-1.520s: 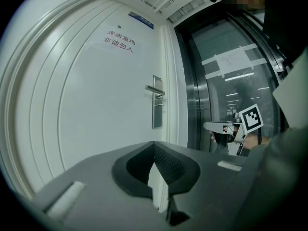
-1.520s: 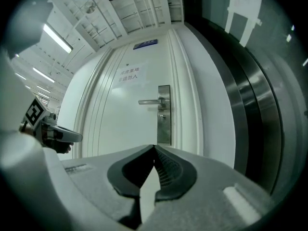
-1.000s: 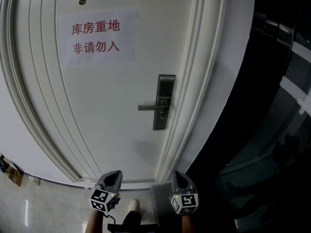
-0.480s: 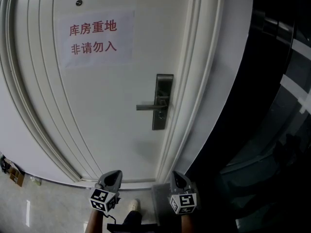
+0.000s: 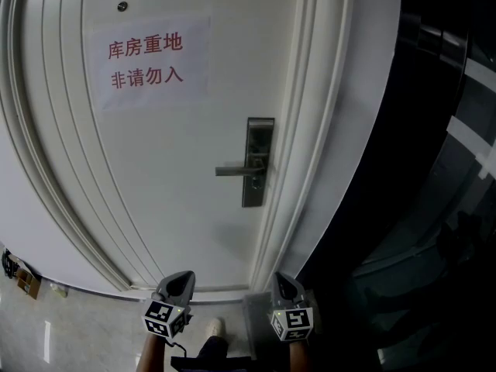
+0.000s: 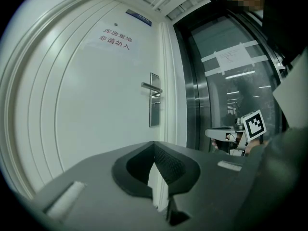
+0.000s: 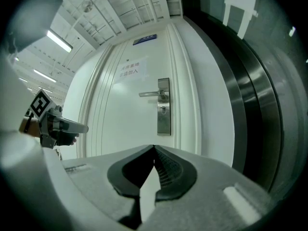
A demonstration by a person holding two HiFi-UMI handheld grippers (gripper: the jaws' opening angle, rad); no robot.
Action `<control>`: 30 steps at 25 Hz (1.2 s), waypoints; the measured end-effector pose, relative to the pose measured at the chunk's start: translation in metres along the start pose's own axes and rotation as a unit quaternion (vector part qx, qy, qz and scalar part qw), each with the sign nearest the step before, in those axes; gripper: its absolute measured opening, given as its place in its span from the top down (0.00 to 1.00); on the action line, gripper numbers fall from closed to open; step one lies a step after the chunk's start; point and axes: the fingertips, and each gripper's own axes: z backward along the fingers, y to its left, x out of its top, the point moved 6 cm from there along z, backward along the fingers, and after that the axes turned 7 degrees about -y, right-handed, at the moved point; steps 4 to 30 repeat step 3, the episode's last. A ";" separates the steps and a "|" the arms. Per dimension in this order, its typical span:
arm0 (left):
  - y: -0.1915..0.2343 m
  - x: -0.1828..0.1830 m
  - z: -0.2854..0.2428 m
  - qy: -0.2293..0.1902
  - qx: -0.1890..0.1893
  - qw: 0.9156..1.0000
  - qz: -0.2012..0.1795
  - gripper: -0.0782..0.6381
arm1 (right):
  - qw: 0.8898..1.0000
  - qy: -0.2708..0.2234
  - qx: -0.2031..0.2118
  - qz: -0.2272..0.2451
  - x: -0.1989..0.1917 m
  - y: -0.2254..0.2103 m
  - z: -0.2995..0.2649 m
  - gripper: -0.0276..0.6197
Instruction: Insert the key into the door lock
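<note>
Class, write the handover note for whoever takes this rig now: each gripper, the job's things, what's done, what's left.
Left gripper: shut, empty.
Right gripper: shut, empty.
Both point at the door, clear of it.
Door lock: on the closed door, handle level, untouched.
Key: in no view.
Done: nothing yet.
To do: get the key, insert it.

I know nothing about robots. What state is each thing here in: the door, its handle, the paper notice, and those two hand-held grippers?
door: shut in its frame
lever handle: level, not pressed down
paper notice: stuck flat on the door
left gripper: shut, nothing held
right gripper: shut, nothing held
key: not seen in any view
</note>
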 end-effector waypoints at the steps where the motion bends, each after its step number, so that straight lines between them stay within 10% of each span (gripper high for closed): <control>1: 0.000 0.000 0.000 0.000 0.000 1.000 0.000 0.89 | 1.000 -0.001 0.000 0.000 0.000 -0.001 0.000 0.96; 30: -0.001 0.000 -0.001 0.000 0.000 1.000 -0.001 0.89 | 1.000 -0.002 -0.001 0.000 0.000 -0.002 0.001 0.95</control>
